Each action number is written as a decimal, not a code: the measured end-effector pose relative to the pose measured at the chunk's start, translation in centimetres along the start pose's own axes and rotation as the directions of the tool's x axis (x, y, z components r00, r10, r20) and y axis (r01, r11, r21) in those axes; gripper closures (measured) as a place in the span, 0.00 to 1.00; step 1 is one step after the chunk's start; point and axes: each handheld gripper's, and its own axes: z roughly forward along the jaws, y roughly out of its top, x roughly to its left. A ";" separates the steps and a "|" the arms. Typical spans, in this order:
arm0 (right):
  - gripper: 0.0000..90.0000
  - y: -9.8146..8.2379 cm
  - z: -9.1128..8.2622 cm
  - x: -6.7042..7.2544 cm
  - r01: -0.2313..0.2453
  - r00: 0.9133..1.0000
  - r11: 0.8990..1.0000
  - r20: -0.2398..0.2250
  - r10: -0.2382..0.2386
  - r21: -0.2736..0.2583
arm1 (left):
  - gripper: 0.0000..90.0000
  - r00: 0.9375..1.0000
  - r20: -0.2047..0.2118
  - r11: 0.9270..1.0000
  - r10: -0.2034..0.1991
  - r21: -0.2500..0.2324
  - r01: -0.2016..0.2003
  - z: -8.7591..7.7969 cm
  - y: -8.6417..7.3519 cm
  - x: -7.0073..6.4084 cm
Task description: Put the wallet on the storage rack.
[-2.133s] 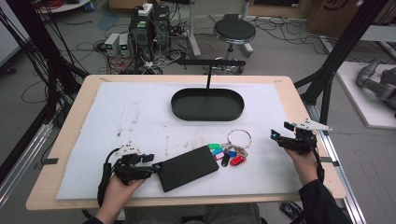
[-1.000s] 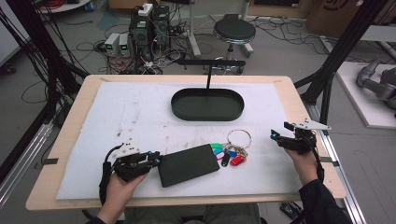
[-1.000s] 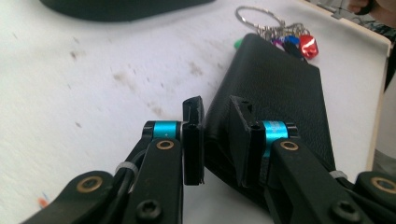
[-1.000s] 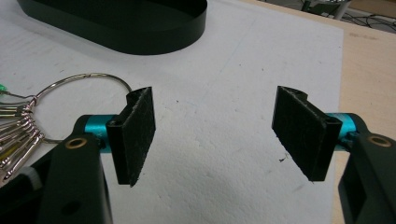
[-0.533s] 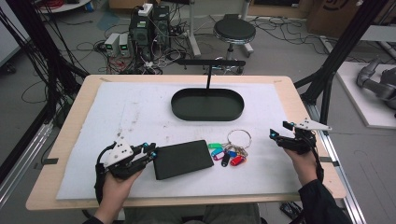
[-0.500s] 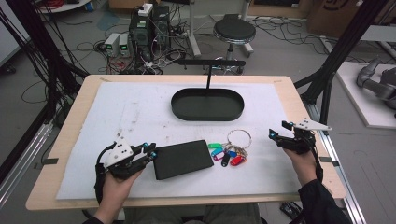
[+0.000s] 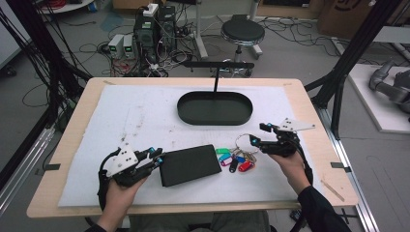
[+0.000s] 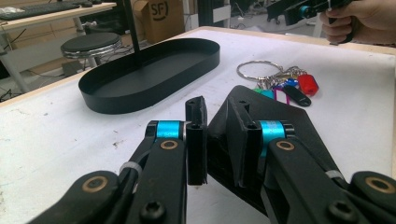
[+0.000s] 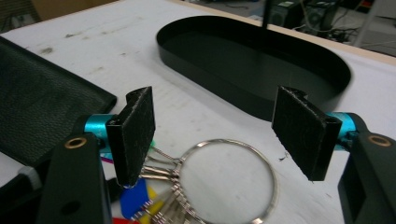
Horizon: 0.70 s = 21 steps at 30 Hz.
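While pinching the flat black leather wallet by its left short edge, keep the left gripper squeezed tight, jaws almost fully together on that thin edge. Lift slowly so as not to lose the grip, with the far end seemingly resting on the white table mat near the front edge. Tilt gently, and avoid dragging the wallet into the bunch of keys with coloured plastic tags lying just beside its right end.

Bring the right gripper, jaws spread wide and holding nothing, straight down over the thin steel key ring. Set one pad inside the loop and one outside if possible, then close on the wire itself rather than on the loose tags.

Judging by the layout, aim both for the black oval tray farther back at the table's middle, well apart from wallet and keys. Mind the upright black post at the tray's back rim when carrying over.
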 end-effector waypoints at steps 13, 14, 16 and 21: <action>0.35 1.4 6.2 3.1 0.066 0.973 0.991 -0.228 -0.039 0.114 | 0.87 1.000 -0.002 1.000 0.031 0.003 -0.031 -0.1 0.1 -0.2; 0.35 1.5 7.2 3.5 0.088 0.959 0.987 -0.281 -0.046 0.137 | 0.88 0.999 -0.002 0.999 0.032 0.004 -0.032 -0.1 0.1 -0.2; 0.35 1.6 7.6 3.6 0.093 0.948 0.984 -0.317 -0.040 0.153 | 0.88 0.999 -0.003 0.999 0.032 0.004 -0.032 -0.1 0.1 -0.2; 0.35 2.2 9.5 4.1 0.127 0.918 0.975 -0.394 -0.045 0.185 | 1.00 0.999 -0.004 0.999 0.045 -0.011 -0.045 -0.2 0.2 -0.3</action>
